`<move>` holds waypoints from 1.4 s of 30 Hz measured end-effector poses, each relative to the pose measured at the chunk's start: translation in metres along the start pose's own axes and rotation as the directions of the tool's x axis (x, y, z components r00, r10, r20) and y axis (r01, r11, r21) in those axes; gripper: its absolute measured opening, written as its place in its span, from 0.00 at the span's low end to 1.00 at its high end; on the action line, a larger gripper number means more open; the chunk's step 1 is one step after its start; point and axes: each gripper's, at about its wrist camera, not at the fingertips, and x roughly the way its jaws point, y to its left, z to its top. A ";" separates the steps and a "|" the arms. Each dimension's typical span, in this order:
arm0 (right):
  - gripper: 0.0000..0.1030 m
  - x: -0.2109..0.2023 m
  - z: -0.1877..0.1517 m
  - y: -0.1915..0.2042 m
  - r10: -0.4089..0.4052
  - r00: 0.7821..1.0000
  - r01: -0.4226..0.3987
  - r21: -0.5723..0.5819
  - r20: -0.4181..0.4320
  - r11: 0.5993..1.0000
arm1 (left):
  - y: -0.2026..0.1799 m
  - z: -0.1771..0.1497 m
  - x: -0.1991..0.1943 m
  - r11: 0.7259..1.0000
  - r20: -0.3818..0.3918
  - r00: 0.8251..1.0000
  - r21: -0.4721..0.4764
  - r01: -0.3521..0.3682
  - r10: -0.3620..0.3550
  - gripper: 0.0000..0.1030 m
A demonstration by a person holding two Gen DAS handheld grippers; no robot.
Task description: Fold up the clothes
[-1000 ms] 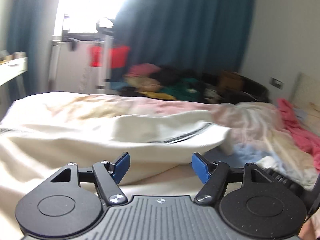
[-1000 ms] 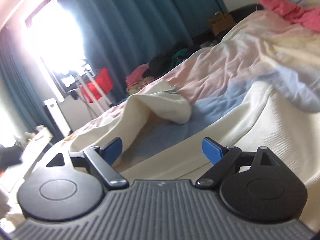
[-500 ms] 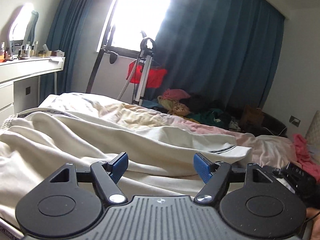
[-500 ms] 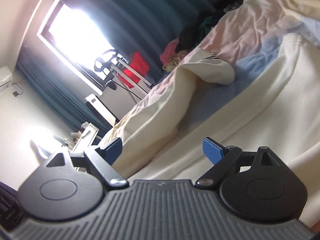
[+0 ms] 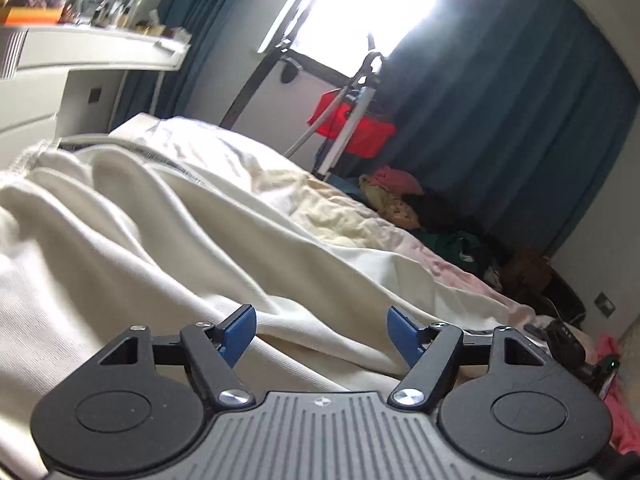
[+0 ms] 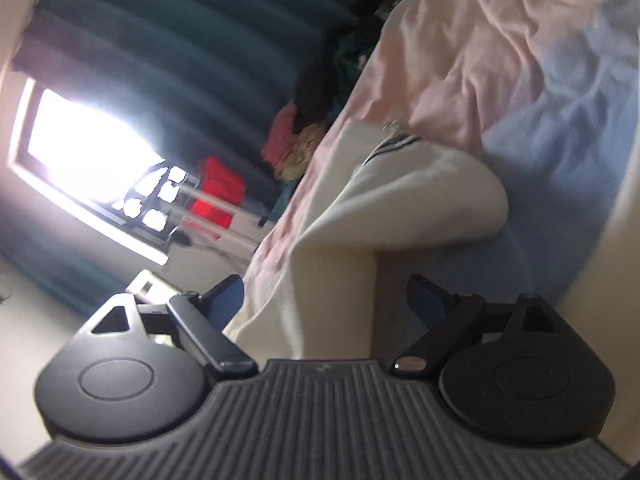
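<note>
Cream garment (image 5: 168,248) lies rumpled on the bed, long axis toward two o'clock. My left tongs (image 5: 320,330) are nearer, spread, empty. My right tongs (image 6: 324,300) likewise spread, empty.

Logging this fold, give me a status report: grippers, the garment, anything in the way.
Left gripper open, empty. Right gripper open, empty. Cream garment lies rumpled on the bed, not folded. Nothing blocking it in view.
</note>
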 end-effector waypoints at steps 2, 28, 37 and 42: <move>0.88 0.019 0.007 -0.002 -0.051 0.999 0.051 0.012 0.011 0.999 | 0.005 0.001 0.011 1.000 -0.016 1.000 -0.016 -0.003 0.003 0.72; 0.05 -0.023 0.075 -0.054 -0.383 0.881 0.457 -0.286 0.280 0.842 | -0.030 -0.012 0.012 0.974 -0.029 0.998 0.223 -0.043 0.050 0.73; 0.19 -0.031 0.058 -0.070 -0.390 0.889 0.450 -0.293 0.242 0.844 | -0.048 -0.025 0.018 0.955 -0.054 0.997 0.295 -0.030 0.048 0.74; 0.85 -0.074 0.048 -0.033 -0.285 0.939 0.339 -0.375 0.194 0.863 | -0.055 -0.033 0.016 0.947 -0.040 0.997 0.316 -0.053 0.069 0.75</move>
